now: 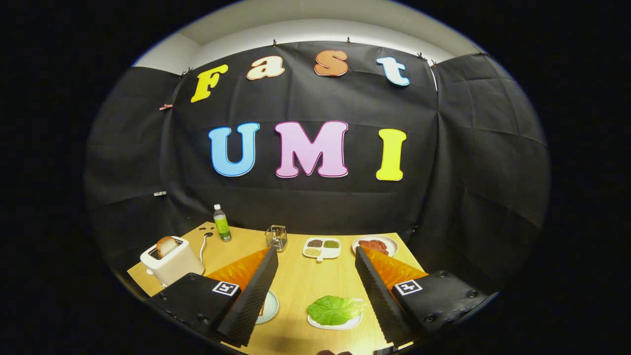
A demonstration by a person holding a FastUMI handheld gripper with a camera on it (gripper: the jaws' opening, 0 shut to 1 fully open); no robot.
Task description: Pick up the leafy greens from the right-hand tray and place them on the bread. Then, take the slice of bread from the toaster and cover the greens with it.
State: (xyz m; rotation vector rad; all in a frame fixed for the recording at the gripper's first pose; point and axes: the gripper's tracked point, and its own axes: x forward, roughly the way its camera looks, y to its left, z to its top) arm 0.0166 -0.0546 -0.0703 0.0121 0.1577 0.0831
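My gripper (pixel 316 256) is held open above the wooden table (pixel 300 281), with nothing between its fingers. A green leaf of lettuce (pixel 335 309) lies on a small white tray (pixel 335 323) between the fingers, close to the right one. A white plate (pixel 269 306) peeks out from behind the left finger; what lies on it is mostly hidden. To the left, beyond the left finger, stands a white toaster (pixel 172 261) with a slice of bread (pixel 166 245) sticking up out of its slot.
A green bottle (pixel 222 223) and a small glass holder (pixel 276 237) stand at the back of the table. A white divided dish of grains (pixel 321 248) and a plate of red food (pixel 375 244) sit beyond the fingertips. The toaster's cord (pixel 203 246) runs behind it.
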